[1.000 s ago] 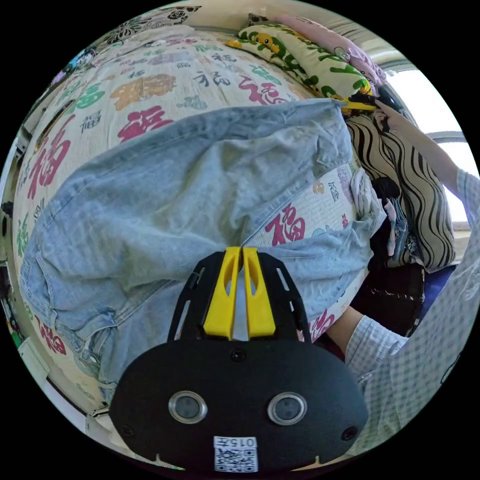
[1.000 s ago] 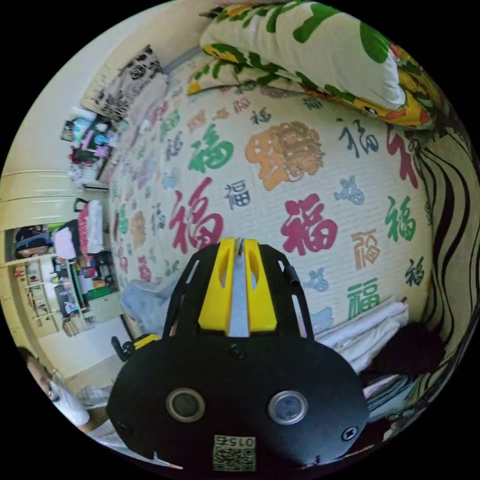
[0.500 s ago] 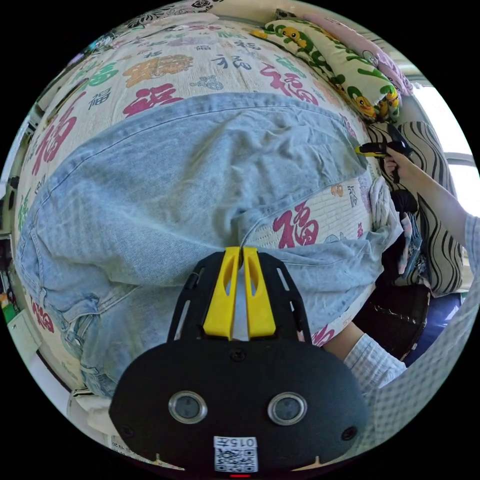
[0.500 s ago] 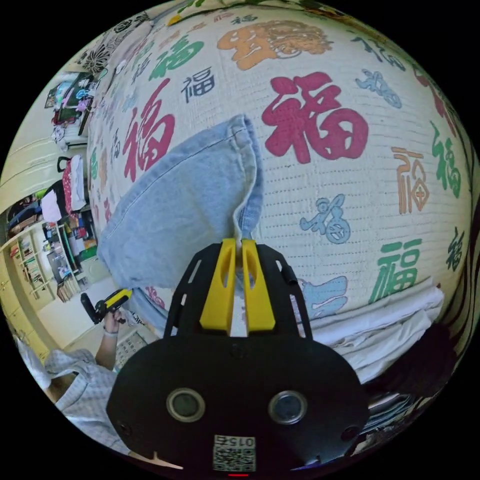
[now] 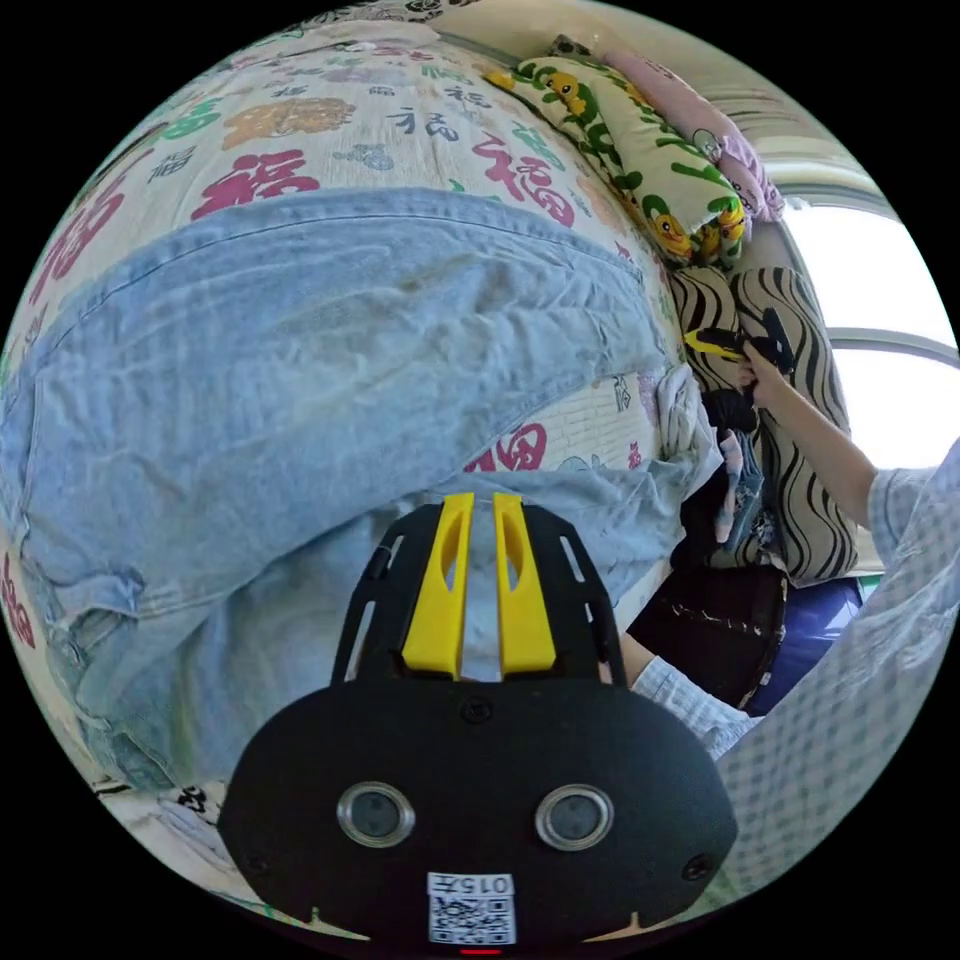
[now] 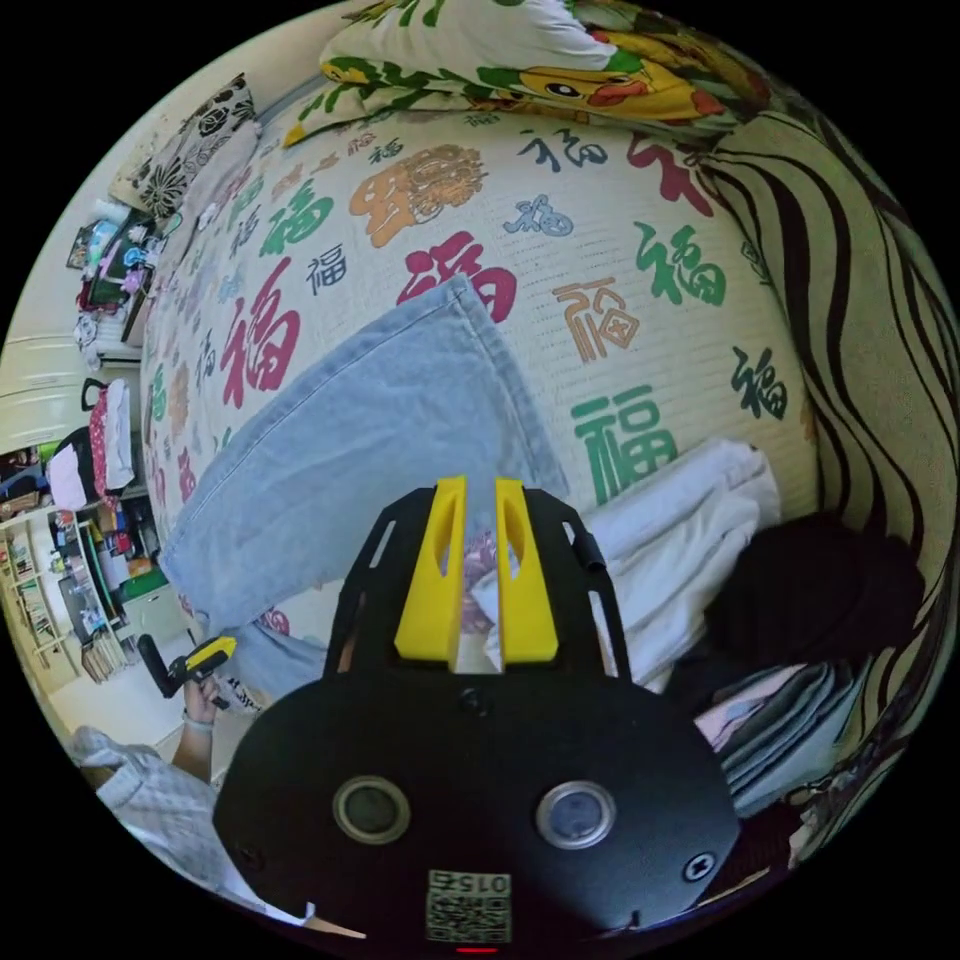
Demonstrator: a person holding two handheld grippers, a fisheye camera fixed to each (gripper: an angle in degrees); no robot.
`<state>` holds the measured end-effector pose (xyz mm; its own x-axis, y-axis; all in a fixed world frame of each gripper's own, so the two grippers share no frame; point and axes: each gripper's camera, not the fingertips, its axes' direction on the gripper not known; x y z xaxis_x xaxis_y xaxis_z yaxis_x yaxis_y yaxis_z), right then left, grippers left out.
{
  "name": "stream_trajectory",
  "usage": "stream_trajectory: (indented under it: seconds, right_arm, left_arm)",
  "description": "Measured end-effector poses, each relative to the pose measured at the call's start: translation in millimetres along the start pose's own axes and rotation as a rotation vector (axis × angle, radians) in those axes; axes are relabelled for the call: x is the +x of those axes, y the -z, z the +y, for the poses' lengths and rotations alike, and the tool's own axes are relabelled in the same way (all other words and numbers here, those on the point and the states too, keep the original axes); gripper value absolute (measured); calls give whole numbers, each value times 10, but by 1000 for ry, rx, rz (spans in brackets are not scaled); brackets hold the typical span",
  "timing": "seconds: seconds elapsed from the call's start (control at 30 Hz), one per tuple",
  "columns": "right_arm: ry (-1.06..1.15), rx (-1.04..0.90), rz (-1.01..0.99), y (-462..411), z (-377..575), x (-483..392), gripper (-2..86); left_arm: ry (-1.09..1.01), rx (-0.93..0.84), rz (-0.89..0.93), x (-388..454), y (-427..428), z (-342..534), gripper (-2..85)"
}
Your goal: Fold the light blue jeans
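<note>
The light blue jeans [image 5: 300,370] lie spread across the printed bed cover [image 5: 300,110], one leg folded over toward the far side. My left gripper [image 5: 481,497] hovers over the near denim edge, jaws slightly apart and nothing pinched between them. In the right gripper view a jeans leg [image 6: 370,430] lies flat, its hem corner pointing up the bed. My right gripper [image 6: 481,482] is open just behind that hem, above a white folded cloth [image 6: 680,530]. A hand holds the right gripper [image 5: 722,342] at the far right of the left gripper view.
A duck-print pillow [image 6: 520,60] and a black-striped cushion [image 6: 880,330] border the bed. Dark and folded clothes [image 6: 810,590] are piled by the cushion. Shelves and clutter [image 6: 70,560] stand beyond the bed's far side. A person's checked sleeve [image 5: 850,640] is close by.
Both grippers have let go of the jeans and their jaws have parted. The leg the right gripper carried now lies flat on the bed, and the right gripper has drawn back from the hem.
</note>
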<state>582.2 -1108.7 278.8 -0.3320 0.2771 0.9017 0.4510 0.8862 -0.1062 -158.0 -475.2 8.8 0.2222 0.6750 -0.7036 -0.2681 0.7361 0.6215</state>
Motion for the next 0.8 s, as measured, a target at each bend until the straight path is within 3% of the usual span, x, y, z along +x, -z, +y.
stream_trajectory:
  seconds: [0.1,0.17,0.27,0.4,0.5,0.67,0.8]
  right_arm:
    - [-15,-66,-125,-270,661,12,56]
    - [-69,-130,-193,-564,1266,48,56]
    - [-106,-182,-306,-941,1913,-38,55]
    - [22,-231,-355,-1406,2280,-655,54]
    - [263,-269,-351,-1876,2251,-1634,61]
    - [684,-366,-444,-2788,2118,-4010,93]
    - [821,-413,-355,-3455,2175,-5460,110]
  left_arm:
    - [82,-48,-35,-205,156,469,28]
    - [194,-77,-184,-470,336,925,31]
    - [445,-24,-317,-973,711,1575,44]
    - [733,87,-304,-1506,1151,2345,69]
    - [864,201,-269,-1757,1380,2899,70]
    - [925,387,-63,-2038,1394,3591,73]
    - [923,492,30,-2162,1310,3840,81]
